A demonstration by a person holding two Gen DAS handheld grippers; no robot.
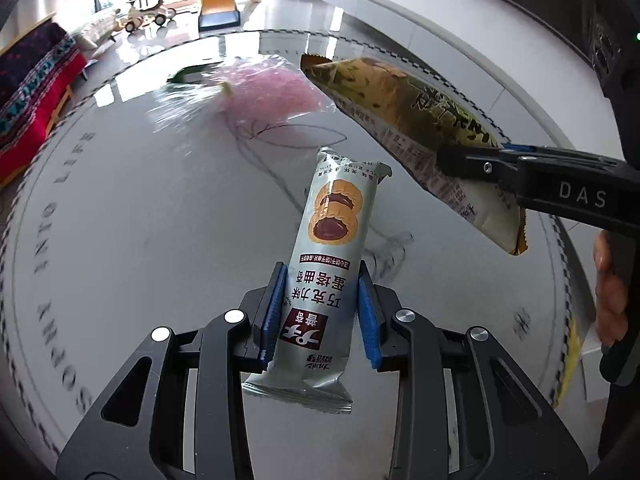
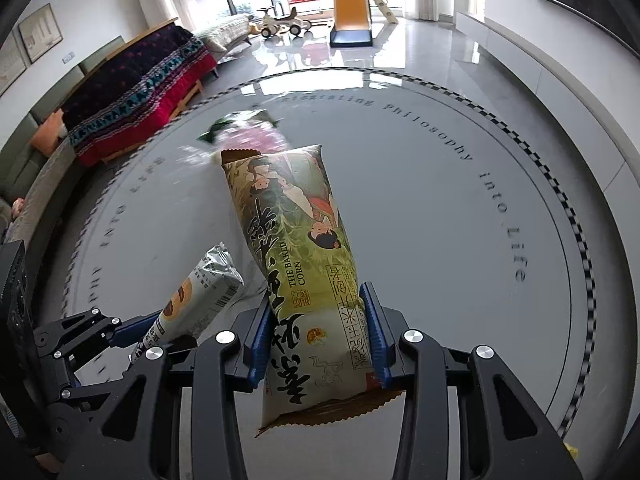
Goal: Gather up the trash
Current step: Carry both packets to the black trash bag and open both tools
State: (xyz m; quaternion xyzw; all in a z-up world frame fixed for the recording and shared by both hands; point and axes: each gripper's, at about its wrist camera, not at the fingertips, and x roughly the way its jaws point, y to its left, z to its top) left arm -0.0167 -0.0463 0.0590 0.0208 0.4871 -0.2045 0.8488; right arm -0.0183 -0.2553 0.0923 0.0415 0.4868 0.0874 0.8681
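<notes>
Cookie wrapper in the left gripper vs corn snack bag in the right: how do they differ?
The cookie wrapper is silver-grey with tart pictures; the corn snack bag is yellow-green with painted figures. The wrapper is narrow and slim; the bag is wider and puffier. The wrapper sits in the left gripper; the bag sits in the right gripper. Both are clamped near one end and held above the round table.
</notes>
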